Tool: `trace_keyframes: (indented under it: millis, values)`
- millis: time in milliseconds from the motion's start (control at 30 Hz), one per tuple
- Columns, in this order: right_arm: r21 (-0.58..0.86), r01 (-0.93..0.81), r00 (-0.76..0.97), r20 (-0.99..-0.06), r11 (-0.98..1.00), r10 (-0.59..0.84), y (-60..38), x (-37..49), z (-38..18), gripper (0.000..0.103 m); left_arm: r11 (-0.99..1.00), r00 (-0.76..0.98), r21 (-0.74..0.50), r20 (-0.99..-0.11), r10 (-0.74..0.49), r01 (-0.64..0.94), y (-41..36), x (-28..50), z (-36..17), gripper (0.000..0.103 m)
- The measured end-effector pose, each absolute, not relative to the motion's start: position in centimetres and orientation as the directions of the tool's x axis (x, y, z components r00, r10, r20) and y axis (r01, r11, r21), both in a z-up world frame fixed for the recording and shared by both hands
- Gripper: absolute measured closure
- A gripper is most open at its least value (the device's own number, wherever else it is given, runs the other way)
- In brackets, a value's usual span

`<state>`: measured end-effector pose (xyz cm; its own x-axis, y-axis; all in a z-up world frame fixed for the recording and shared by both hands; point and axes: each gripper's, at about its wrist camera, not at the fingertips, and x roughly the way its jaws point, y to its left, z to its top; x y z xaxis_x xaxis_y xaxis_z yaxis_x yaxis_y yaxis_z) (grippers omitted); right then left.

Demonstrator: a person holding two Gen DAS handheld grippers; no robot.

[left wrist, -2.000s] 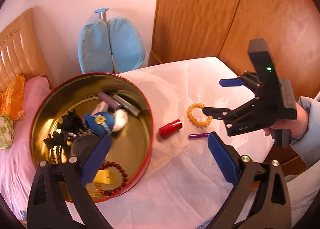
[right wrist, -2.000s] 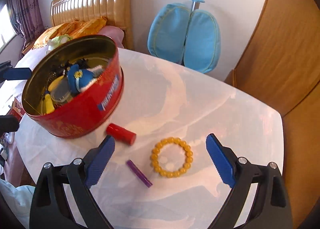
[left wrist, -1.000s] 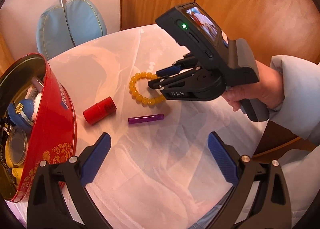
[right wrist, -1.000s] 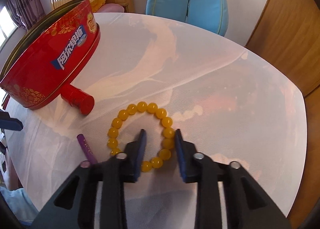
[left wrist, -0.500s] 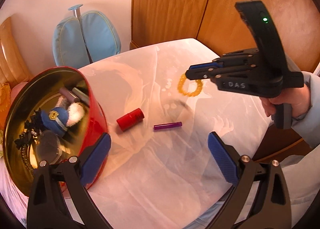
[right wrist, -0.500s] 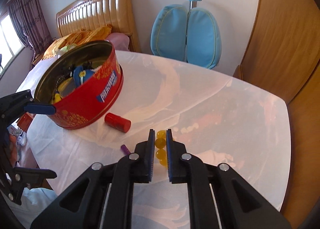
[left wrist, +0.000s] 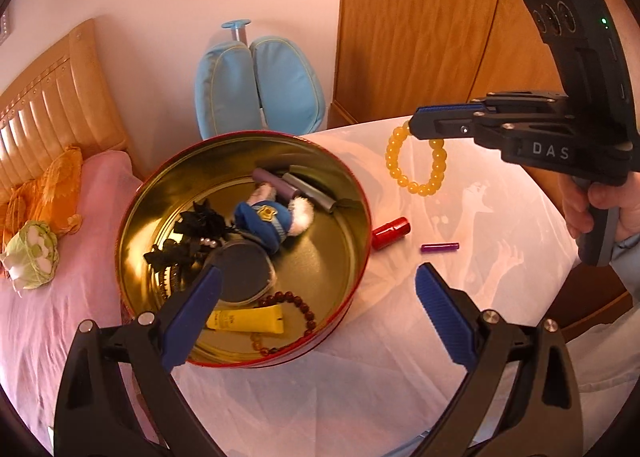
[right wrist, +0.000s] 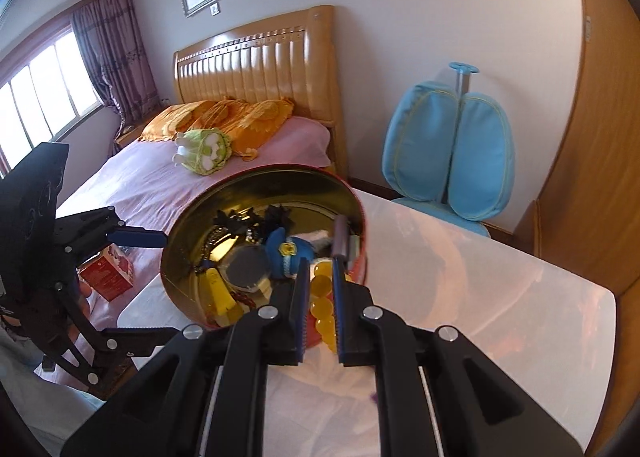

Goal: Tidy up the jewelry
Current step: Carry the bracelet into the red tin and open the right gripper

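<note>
We held the yellow bead bracelet (left wrist: pixel 416 163) in the air above the worktop (left wrist: pixel 460 217), just to the right of the red tin (left wrist: pixel 352 257), with the right gripper (right wrist: pixel 320 299) clenched on its top beads so the loop hung free below. The left gripper (left wrist: pixel 316 297) hovered over the tin's near rim, jaws released and empty. We judged the bracelet light, limp and smooth-beaded, likely to swing, and best pinched across a bead or two. A red cylinder (left wrist: pixel 390 232) and a purple stick (left wrist: pixel 439 247) lay on the worktop beside the tin.
</note>
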<state>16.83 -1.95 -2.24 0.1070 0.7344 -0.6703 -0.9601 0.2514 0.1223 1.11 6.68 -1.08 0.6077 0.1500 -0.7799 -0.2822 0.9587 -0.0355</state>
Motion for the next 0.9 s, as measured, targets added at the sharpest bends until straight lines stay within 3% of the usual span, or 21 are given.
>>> trace_keyframes:
  millis: [400,767,900]
  values:
    - [0.133,-0.979,-0.006,-0.775,0.154,0.632,5.3,12.2,-7.1,0.091,0.929,0.606,-0.081,-0.778,0.167,-0.36,10.9,-3.4,-2.4,0.008]
    - [0.138,-0.973,0.016,-0.756,0.183,0.655,6.6,12.3,-5.8,0.091,0.914,0.617,-0.119,-0.77,0.163,-0.389,12.9,-5.0,-3.3,0.008]
    - [0.134,-0.969,0.021,-0.788,0.205,0.616,6.9,12.5,-7.1,0.091,0.915,0.623,-0.126,-0.767,0.155,-0.383,13.1,-5.1,-3.4,0.008]
